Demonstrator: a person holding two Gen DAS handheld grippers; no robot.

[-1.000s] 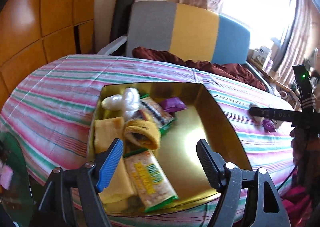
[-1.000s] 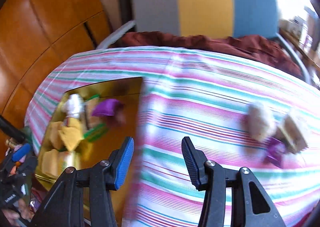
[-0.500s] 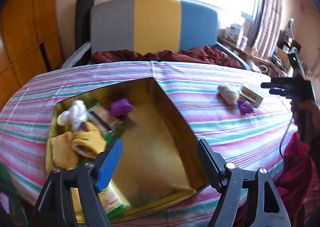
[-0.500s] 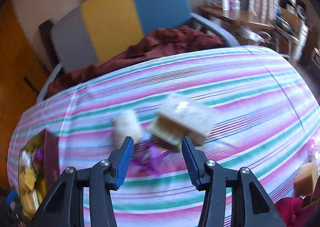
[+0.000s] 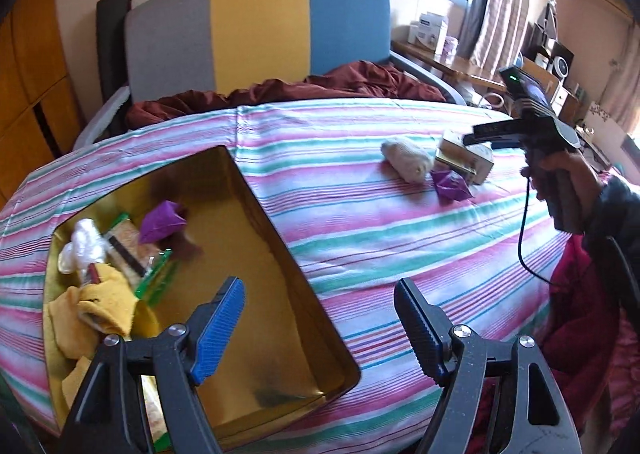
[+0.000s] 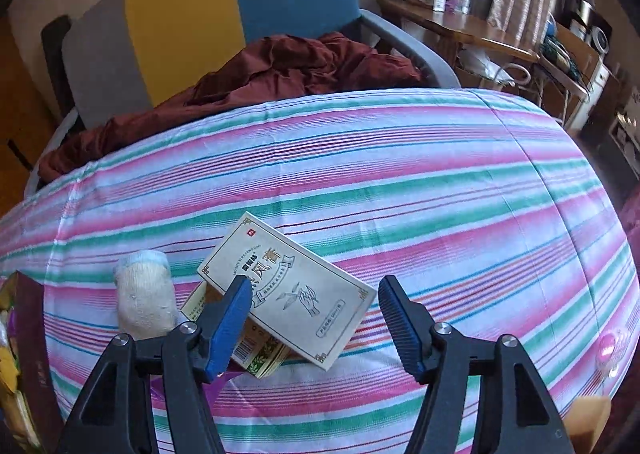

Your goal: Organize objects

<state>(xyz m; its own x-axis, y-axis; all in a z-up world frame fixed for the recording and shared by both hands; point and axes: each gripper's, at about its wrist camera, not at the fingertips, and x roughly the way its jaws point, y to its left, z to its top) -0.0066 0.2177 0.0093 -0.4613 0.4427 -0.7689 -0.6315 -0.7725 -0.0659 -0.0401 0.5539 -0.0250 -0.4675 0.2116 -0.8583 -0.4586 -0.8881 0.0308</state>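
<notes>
While both tongs (image 5: 320, 326) (image 6: 312, 318) gape empty, gold tin (image 5: 276, 254) holds snack packets (image 5: 132, 250), purple wrapper (image 5: 162, 219).

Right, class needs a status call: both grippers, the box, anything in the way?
Left gripper open, empty, over gold tray. Right gripper open, straddling cream box, not closed. Sock roll beside the box, left.
</notes>
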